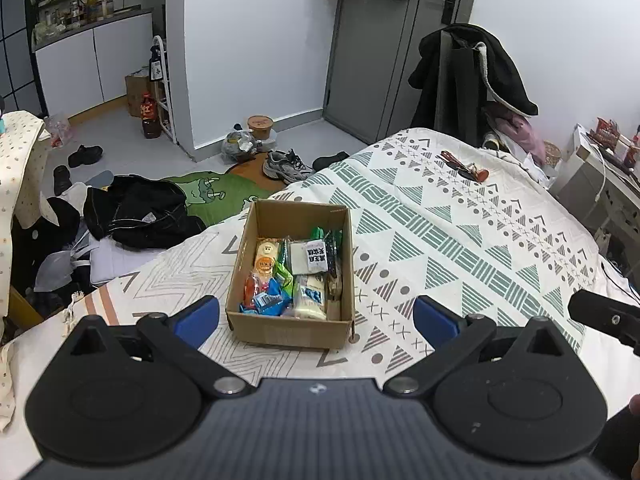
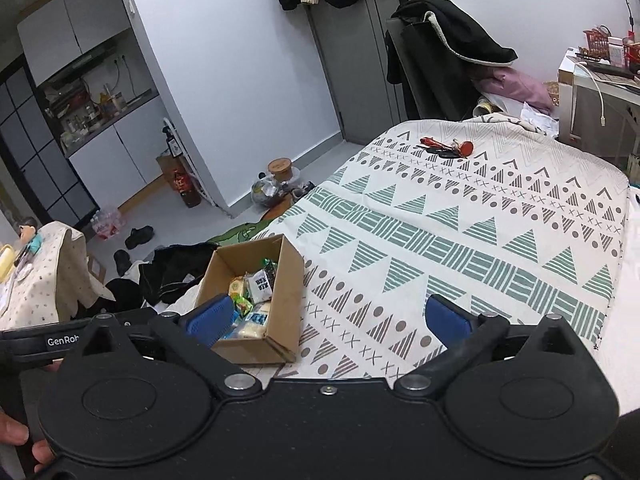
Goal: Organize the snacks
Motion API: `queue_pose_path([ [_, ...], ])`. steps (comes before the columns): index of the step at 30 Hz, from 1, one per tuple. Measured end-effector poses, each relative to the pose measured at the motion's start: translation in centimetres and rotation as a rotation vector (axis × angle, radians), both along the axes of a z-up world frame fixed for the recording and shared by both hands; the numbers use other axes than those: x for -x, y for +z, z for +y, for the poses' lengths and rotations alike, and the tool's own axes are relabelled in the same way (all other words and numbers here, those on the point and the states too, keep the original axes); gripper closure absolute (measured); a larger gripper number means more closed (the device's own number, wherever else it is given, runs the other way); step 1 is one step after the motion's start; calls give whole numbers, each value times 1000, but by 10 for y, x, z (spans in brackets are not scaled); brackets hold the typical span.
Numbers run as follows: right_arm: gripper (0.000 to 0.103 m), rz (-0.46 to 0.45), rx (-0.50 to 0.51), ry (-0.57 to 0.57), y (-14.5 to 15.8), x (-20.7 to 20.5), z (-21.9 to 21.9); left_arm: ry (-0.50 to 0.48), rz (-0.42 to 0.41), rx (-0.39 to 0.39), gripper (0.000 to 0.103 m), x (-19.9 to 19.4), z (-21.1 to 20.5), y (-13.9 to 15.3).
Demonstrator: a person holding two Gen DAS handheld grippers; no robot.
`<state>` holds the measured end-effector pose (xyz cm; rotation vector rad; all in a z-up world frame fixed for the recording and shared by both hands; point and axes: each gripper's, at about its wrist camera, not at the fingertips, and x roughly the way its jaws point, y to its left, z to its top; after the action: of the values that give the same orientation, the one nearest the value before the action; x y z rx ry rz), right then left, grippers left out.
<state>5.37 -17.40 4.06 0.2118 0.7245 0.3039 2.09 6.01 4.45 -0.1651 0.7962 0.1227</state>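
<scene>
An open cardboard box (image 1: 248, 322) sits on the patterned bedspread (image 1: 460, 232), filled with several snack packets: a white one with black print (image 1: 310, 258), blue wrappers (image 1: 266, 302) and green ones. My left gripper (image 1: 316, 322) hovers just in front of the box, open and holding nothing, its blue pads wider apart than the box. In the right wrist view the same box (image 2: 286, 300) lies at lower left. My right gripper (image 2: 330, 320) is open and holds nothing; its left blue pad (image 2: 210, 320) overlaps the box's near corner.
Keys and a red item (image 2: 448, 148) lie far up the bed. Black clothes (image 1: 140, 208), shoes (image 1: 286, 166) and bottles litter the floor left of the bed. A coat-draped chair (image 1: 468, 80) and a desk (image 2: 600, 92) stand beyond. The other gripper's body (image 1: 604, 314) shows at right.
</scene>
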Motion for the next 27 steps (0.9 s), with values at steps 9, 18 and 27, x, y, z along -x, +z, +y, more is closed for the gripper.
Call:
queue_pose_path([
  [9,0,17,45,-2,-4,10,7,-14,5,-15,1,13,2,1],
  [18,0,16,68,16,-4,11,12,-10,12,-31,1,16,5,3],
  [27,0,16,78,25,-4,11,15,1,13,-21,1,18,10,3],
])
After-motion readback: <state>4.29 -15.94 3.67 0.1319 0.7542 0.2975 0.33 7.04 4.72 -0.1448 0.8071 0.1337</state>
